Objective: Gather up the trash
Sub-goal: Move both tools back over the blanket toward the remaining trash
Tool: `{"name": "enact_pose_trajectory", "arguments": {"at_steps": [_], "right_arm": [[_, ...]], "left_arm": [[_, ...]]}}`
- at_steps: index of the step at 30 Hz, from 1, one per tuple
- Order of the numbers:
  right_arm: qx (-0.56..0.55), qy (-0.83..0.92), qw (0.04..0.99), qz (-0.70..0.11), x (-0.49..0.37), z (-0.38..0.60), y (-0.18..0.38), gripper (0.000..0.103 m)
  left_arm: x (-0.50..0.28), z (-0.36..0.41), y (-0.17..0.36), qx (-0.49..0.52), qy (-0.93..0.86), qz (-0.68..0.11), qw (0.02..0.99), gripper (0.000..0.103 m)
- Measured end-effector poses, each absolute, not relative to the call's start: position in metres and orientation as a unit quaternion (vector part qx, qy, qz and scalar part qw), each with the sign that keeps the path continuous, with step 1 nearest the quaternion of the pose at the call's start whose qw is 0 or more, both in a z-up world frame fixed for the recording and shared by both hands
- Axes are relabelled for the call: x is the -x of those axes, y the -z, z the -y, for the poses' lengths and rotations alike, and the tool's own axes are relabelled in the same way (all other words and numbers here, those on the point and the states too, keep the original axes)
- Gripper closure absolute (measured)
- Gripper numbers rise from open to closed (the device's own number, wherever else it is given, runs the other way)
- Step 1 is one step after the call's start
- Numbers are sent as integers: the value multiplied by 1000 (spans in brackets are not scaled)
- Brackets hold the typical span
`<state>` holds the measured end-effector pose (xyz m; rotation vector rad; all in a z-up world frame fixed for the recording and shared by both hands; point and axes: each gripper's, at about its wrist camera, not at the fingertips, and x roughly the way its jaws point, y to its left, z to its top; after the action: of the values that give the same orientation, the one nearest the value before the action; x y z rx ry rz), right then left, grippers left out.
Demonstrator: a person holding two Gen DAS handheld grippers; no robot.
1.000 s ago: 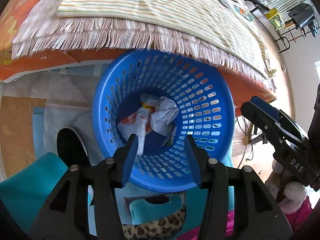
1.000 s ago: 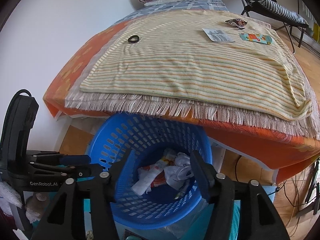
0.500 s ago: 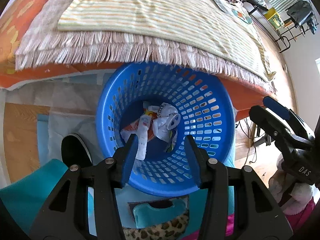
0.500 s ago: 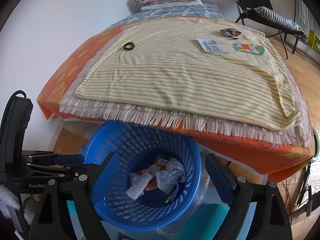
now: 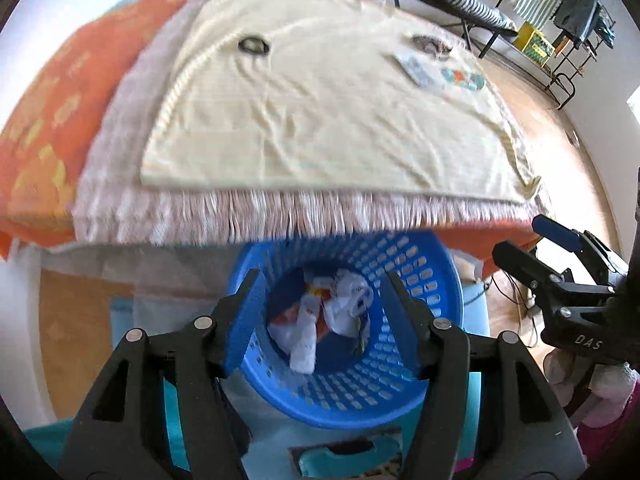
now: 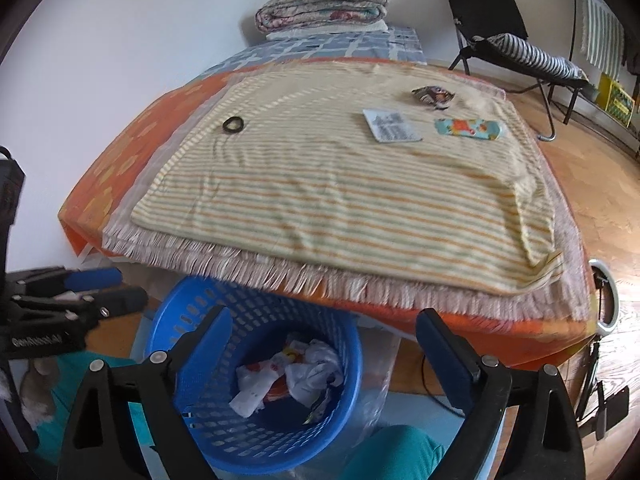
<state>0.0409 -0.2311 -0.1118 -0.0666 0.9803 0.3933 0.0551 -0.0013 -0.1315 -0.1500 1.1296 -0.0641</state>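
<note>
A blue plastic basket point(image 5: 432, 280) point(image 6: 192, 300) stands on the floor at the foot of the bed and holds crumpled white and orange wrappers point(image 5: 328, 312) point(image 6: 292, 376). On the striped blanket point(image 6: 340, 200) lie a grey flat packet point(image 6: 392, 125), a teal and orange packet point(image 6: 470, 128), a crumpled dark wrapper point(image 6: 434, 95) and a black ring point(image 6: 233, 125). My left gripper point(image 5: 322, 280) is open and empty above the basket. My right gripper point(image 6: 322, 322) is open wide and empty above the basket.
The bed's fringed edge point(image 6: 320, 280) overhangs the basket. A folded quilt point(image 6: 324, 6) lies at the bed's far end. A folding chair with a striped cushion point(image 6: 520, 48) stands on the wooden floor at the right. Cables point(image 6: 596, 380) lie on the floor.
Both grippers have risen and tilted up from the basket toward the bed. The right gripper's jaws have opened wider. The left view now shows the bed top.
</note>
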Motion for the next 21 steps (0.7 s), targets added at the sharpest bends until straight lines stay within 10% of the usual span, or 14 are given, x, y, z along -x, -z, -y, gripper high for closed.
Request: {"name": "enact_pose_trajectory", "arguments": {"at_steps": [21], "right_arm": [[31,-123,905,-405,-77,262,90,0]], "left_arm": [[-106,-24,100,56,25,-504,862,31]]}}
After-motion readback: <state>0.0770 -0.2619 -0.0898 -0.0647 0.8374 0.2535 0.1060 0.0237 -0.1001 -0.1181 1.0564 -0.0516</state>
